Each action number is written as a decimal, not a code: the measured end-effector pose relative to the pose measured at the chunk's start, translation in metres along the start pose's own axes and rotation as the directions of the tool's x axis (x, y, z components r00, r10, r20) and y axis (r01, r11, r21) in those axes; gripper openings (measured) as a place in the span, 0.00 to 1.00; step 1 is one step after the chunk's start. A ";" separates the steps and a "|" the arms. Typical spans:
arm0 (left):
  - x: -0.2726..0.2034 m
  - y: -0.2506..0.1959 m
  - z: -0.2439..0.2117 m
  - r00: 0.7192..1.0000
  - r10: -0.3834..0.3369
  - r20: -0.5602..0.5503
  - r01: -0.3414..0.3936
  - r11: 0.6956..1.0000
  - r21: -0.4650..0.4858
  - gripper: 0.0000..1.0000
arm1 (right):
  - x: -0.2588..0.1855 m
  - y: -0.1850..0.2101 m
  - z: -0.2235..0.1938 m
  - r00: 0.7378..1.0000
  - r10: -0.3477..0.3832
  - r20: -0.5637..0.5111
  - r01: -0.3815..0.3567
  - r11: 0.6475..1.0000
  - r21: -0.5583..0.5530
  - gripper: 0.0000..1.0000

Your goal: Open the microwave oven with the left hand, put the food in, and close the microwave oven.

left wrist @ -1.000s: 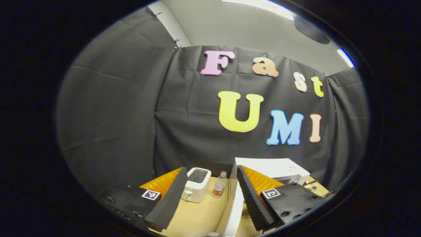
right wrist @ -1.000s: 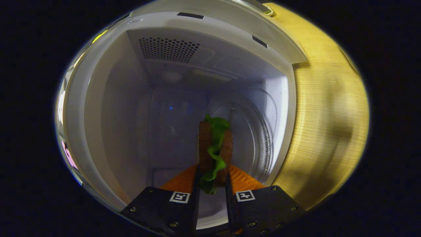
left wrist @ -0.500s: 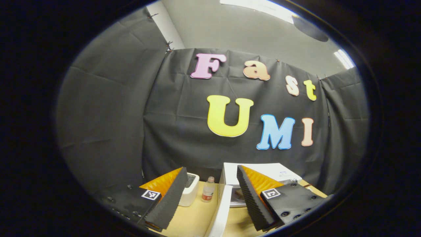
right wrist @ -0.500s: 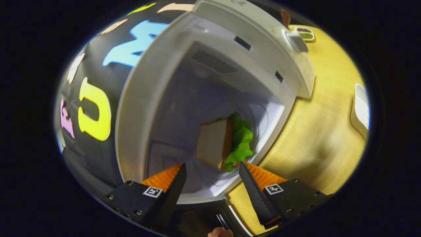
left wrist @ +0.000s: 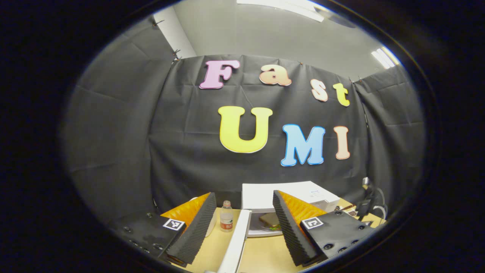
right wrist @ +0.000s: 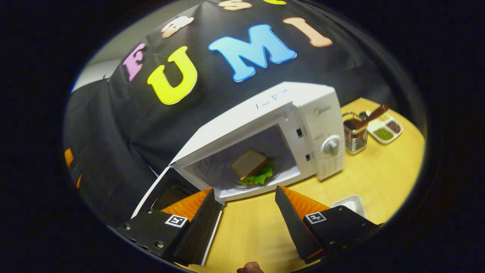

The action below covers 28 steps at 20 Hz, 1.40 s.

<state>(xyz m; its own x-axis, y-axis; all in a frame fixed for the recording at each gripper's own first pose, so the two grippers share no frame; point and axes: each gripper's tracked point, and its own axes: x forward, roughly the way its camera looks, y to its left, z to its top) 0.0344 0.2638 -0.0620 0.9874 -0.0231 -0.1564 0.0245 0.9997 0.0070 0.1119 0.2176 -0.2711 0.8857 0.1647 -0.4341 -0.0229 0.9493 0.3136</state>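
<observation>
the right gripper has pulled back out of the microwave and its fingers are now spread wide with nothing between them; a second ago they were pinching the sandwich inside the cavity, and half a second ago they had just let go; the sandwich, bread on top with green lettuce showing beneath, now lies on the glass plate inside the microwave, ahead of the right gripper and slightly above its fingertips in the right gripper view; the microwave door hangs open, swung out to the left of the right gripper's left finger; further right of the gripper on the wooden table stand a metal cup and a small dish, with a white tray just past its right finger.

the left gripper is also spread and empty; in the left gripper view the open door's edge sits between its fingers, close below, with the microwave and the sandwich ahead and a small bottle just left of centre; over the last second this view has swung so the door edge is more central.

judging from this, the food is placed and only closing the door remains; the left gripper looks well lined up to push it shut.
</observation>
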 end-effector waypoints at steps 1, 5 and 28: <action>0.000 -0.008 -0.006 1.000 -0.012 -0.006 0.012 1.000 0.010 0.97 | -0.015 -0.004 0.009 1.000 -0.017 0.019 0.018 0.998 -0.067 0.97; 0.000 -0.041 -0.018 0.998 -0.063 -0.024 0.064 0.998 0.008 0.96 | -0.083 -0.002 0.079 0.978 -0.038 0.203 0.088 0.966 -0.243 0.97; -0.090 0.051 -0.109 0.962 0.019 -0.271 0.023 0.988 0.152 0.10 | -0.160 -0.006 0.149 0.933 -0.060 0.356 0.160 0.952 -0.260 0.96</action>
<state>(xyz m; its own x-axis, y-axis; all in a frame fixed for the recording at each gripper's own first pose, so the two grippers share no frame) -0.0702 0.3182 -0.1553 0.9082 0.0000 -0.4185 0.0709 0.9855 0.1539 0.0396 0.1455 -0.0777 0.9924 0.0016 -0.1229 -0.0005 1.0000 0.0091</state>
